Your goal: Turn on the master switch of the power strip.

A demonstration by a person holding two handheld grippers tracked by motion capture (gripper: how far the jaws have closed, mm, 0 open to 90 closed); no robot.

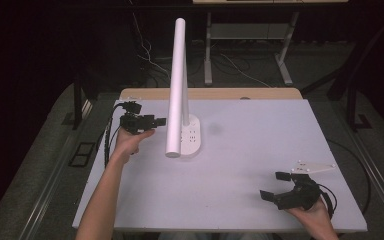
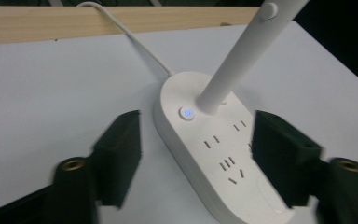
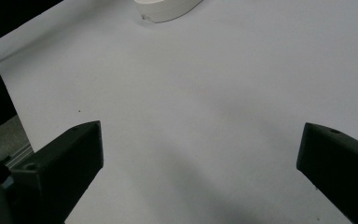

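Note:
A white desk lamp stands at the table's back middle on an oval base (image 1: pixel 192 135) that has several sockets. Its long white arm (image 1: pixel 177 85) leans over toward me. In the left gripper view the base (image 2: pixel 214 154) shows a small blue-lit button (image 2: pixel 185 113), the lamp stem (image 2: pixel 242 56) and a white cord (image 2: pixel 135 42) that runs to the back edge. My left gripper (image 1: pixel 160 121) (image 2: pixel 198 149) is open just left of the base, with one jaw on each side of the base's near end and apart from it. My right gripper (image 1: pixel 272 185) (image 3: pixel 205 154) is wide open and empty over the table's front right.
The white tabletop (image 1: pixel 240 165) has a wooden strip (image 1: pixel 215 93) along its back edge. The base's end (image 3: pixel 168 9) shows far off in the right gripper view. Desk legs and cables (image 1: pixel 230 60) are on the dark floor behind.

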